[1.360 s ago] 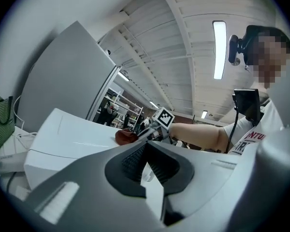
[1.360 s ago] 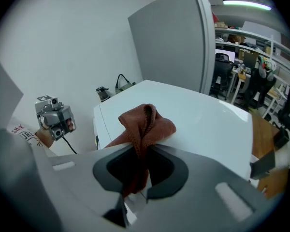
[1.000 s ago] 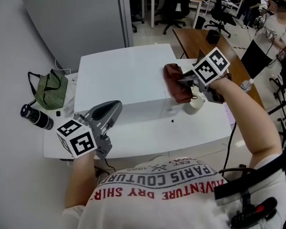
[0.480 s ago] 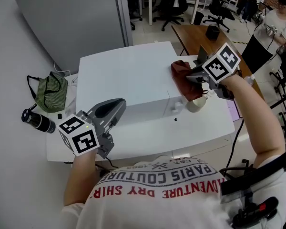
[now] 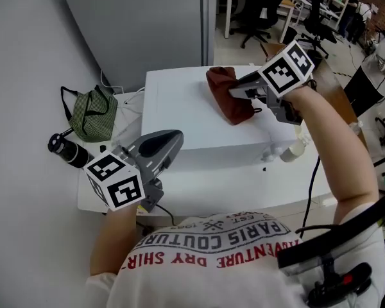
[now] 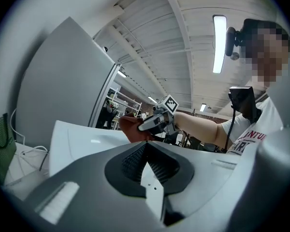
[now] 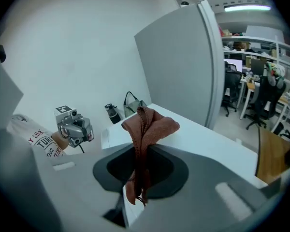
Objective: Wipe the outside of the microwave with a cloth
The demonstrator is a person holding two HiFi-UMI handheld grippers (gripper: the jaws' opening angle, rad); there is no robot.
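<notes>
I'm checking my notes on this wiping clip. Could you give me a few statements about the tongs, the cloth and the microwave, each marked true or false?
1. The right tongs are clamped on the red-brown fabric cloth. True.
2. The cloth lies on the table beside the boxy white microwave. False: it rests on the microwave's top, near the back.
3. The left tongs hold a second cloth. False: they are shut with nothing between them, in front of the microwave's left corner.
4. A green striped fabric bag lies to the left of the microwave. True.
5. A white cup stands on top of the microwave. False: it stands lower, to the microwave's right.
</notes>
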